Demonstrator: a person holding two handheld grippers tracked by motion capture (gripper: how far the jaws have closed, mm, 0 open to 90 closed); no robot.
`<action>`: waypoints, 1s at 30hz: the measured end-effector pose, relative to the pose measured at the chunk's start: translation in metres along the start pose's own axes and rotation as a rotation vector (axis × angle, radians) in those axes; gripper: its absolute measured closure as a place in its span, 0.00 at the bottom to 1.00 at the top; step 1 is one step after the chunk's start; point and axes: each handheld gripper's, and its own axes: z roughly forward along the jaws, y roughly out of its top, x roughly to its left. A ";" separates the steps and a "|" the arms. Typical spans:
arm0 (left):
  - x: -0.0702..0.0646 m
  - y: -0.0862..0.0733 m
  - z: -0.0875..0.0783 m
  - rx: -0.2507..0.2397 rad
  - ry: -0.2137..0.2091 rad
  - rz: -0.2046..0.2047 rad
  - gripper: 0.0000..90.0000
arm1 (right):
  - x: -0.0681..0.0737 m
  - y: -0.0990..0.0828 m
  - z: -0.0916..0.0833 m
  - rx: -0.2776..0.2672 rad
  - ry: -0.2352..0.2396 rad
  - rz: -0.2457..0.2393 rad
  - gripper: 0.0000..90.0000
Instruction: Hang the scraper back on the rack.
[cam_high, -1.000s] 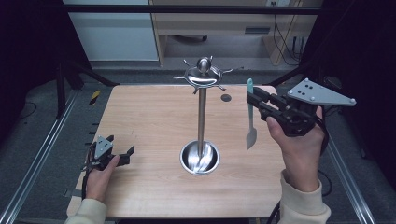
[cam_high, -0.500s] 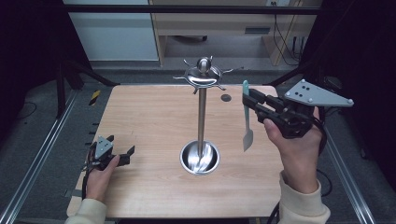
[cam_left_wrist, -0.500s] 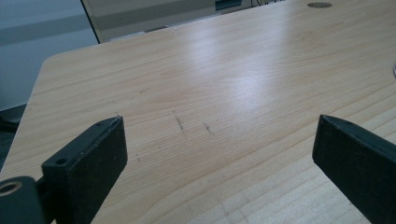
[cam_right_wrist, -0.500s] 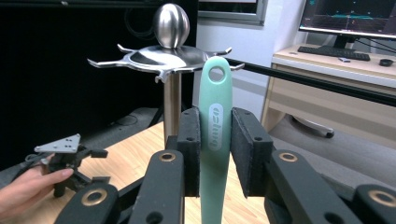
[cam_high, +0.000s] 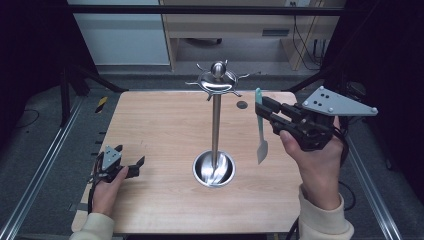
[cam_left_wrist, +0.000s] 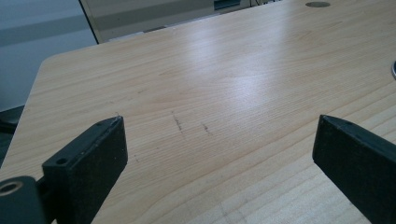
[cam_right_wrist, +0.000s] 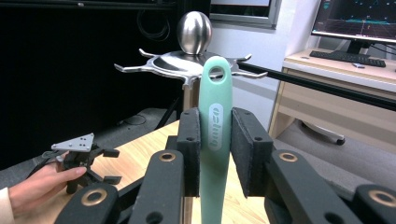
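Note:
A steel utensil stand (cam_high: 216, 115) rises from a round base (cam_high: 214, 168) at the table's middle, with hook arms under a ball top (cam_right_wrist: 194, 26). My right gripper (cam_high: 265, 114) is shut on the mint-green handle (cam_right_wrist: 215, 121) of a utensil, held upright to the right of the stand's top. Its grey blade (cam_high: 261, 149) hangs down above the table. The handle's hanging hole (cam_right_wrist: 216, 71) sits just in front of the hooks in the right gripper view. My left gripper (cam_high: 134, 164) rests open on the table at the near left, nothing between its fingers (cam_left_wrist: 88, 158).
The wooden table (cam_high: 160, 125) has a small dark hole (cam_high: 242, 105) at the back right. Metal rails run along both sides. A desk with a monitor and keyboard (cam_right_wrist: 348, 56) stands beyond the table.
My right gripper has carried the green-handled utensil slightly left, closer to the stand's top. The left gripper has stayed put.

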 end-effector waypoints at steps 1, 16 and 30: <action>0.000 0.000 0.000 0.000 0.000 0.000 0.03 | 0.001 0.000 0.000 0.000 0.001 -0.003 0.82; -0.001 0.000 0.000 0.000 -0.001 0.006 0.03 | 0.006 -0.002 0.012 0.016 0.023 -0.004 0.82; -0.001 0.000 0.000 0.003 -0.003 0.008 0.03 | 0.010 -0.004 0.022 0.023 0.028 -0.010 0.82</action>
